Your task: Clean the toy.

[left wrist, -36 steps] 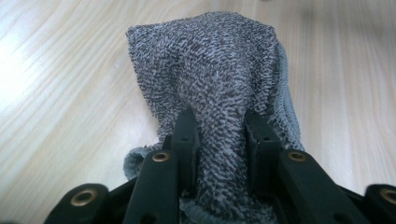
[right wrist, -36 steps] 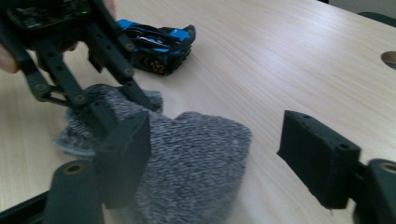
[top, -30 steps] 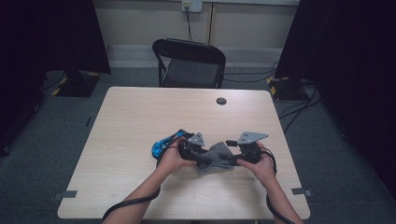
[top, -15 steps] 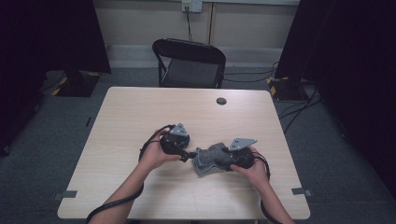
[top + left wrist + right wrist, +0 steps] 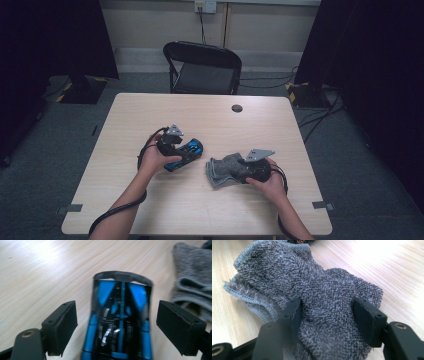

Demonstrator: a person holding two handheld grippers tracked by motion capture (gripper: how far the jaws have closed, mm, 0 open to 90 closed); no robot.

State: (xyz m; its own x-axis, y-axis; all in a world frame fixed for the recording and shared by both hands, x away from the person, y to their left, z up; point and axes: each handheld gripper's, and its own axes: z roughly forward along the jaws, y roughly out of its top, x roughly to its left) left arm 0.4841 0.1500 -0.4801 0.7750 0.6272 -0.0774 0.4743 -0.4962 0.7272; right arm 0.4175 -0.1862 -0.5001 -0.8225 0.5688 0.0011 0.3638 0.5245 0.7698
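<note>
My left gripper [image 5: 117, 320] has its jaws spread wide; they have just been opening. The blue and black toy car [image 5: 120, 322] lies on the table [image 5: 37, 270] between them, lengthwise along the jaws, its far end pointing away from me. There is a clear gap between each pad and the car's flanks, so neither pad touches it. From the high view, the car [image 5: 186, 151] sits just ahead of the left gripper [image 5: 175, 145], and my left hand [image 5: 155, 159] is wrapped around the gripper body.

My right gripper [image 5: 327, 315] is pinching the grey towel [image 5: 312, 290]. Both pads press into a bunched fold of terry cloth, which bulges out between and over them. The jaws have just been closing a little further on this fold. The rest of the towel spreads ahead of the jaws and to their left, lying crumpled on the table, with a stitched hem visible at the far left edge.

In the high view the towel [image 5: 225, 169] lies just beside the car, on the side toward my right gripper [image 5: 252, 170]. The two grippers are near each other but apart. My right hand [image 5: 270, 182] holds the gripper low over the table.
</note>
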